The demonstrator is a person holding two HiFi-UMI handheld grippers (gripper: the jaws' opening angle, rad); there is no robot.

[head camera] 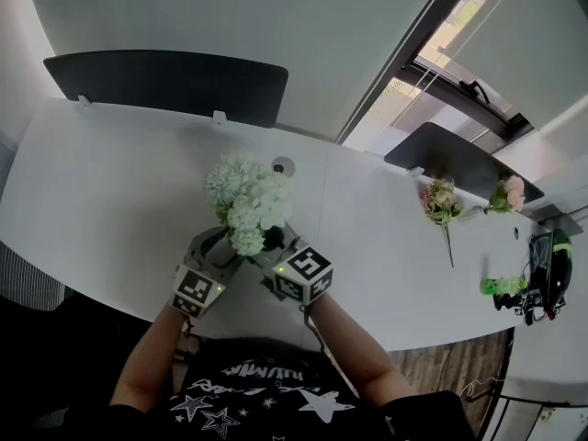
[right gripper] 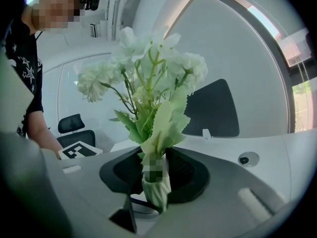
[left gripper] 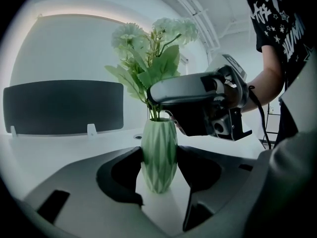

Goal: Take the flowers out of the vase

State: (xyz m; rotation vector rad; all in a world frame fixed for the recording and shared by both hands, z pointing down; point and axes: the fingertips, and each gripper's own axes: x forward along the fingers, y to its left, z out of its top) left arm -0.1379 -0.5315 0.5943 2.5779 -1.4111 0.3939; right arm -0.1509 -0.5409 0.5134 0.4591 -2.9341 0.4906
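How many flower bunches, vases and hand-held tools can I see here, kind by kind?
Flower bunches: 3 (white bunch in the vase; two pink bunches lying on the table)
Vases: 1
Tools: 2 (left tool, right tool)
Total: 6

The left gripper [head camera: 220, 246] and right gripper [head camera: 278, 244] flank white flowers [head camera: 246, 196]

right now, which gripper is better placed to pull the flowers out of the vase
Right. The right gripper has its jaws on the flowers just above the vase mouth, so it can probably lift them out. The left gripper has its jaws round the vase body, better for steadying it.
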